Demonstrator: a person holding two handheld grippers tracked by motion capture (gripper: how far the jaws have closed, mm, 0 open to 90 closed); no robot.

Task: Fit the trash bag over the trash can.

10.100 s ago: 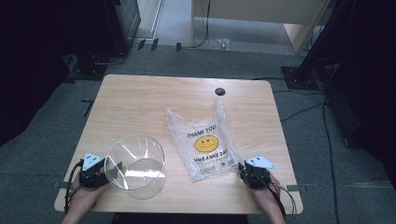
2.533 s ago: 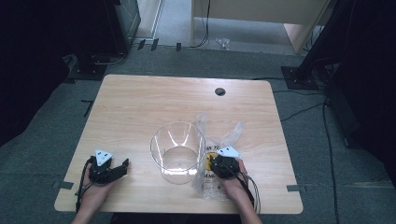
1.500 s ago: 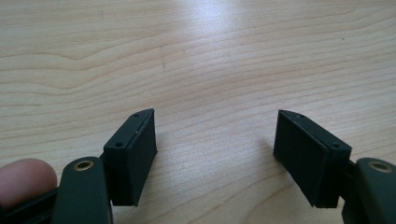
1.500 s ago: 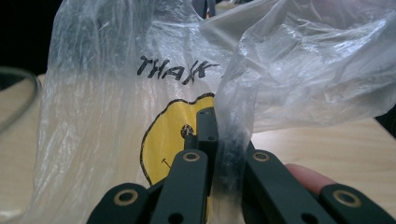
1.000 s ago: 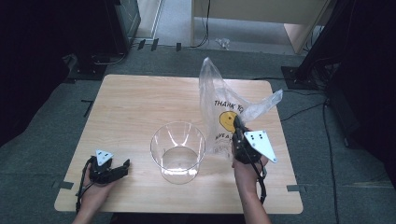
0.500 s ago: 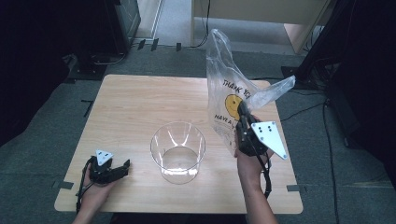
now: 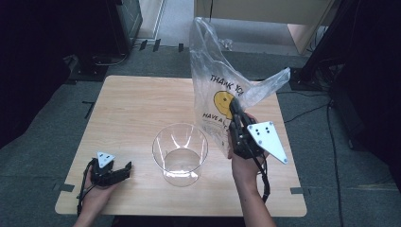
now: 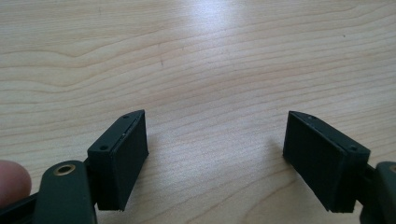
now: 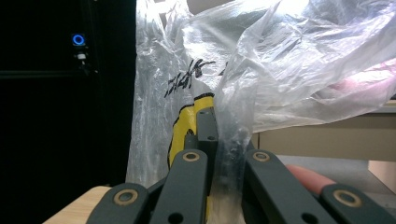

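Hanging upright above the right half of the table [image 7: 142, 109]: a clear plastic bag [image 7: 215, 90] printed with a yellow smiley face and black lettering, "THANK YO…" above and "HAVE A…" below. Pinched at its right edge by the right gripper [image 7: 235, 109], jaws closed tight on the film; confirmed in the right gripper view, where crumpled plastic [image 9: 243, 93] is clamped between the two jaws and billows up and to the right. Top of bag reaching well past the table's far edge in the high view, one handle loop trailing out to the right. Raised further than half a second ago, and far higher than 2.5 s ago, when lying flat on the wood beside the bowl.

Just left of the bag's lower end: a clear round bowl [image 7: 180, 153], upright on the table, apparently empty. Unmoved over the last 2.5 s; shifted rightward compared with 10.1 s ago.

At the near left corner: left gripper [image 7: 124, 169] resting on the tabletop, held by the left hand [image 7: 97, 191]. Jaws spread wide in the left gripper view [image 8: 215, 163], nothing between them but bare wood grain [image 8: 210, 70]. Same place and same opening as 2.5 s ago.

Beyond the table: grey floor [image 7: 56, 142], cables and dark equipment stands.
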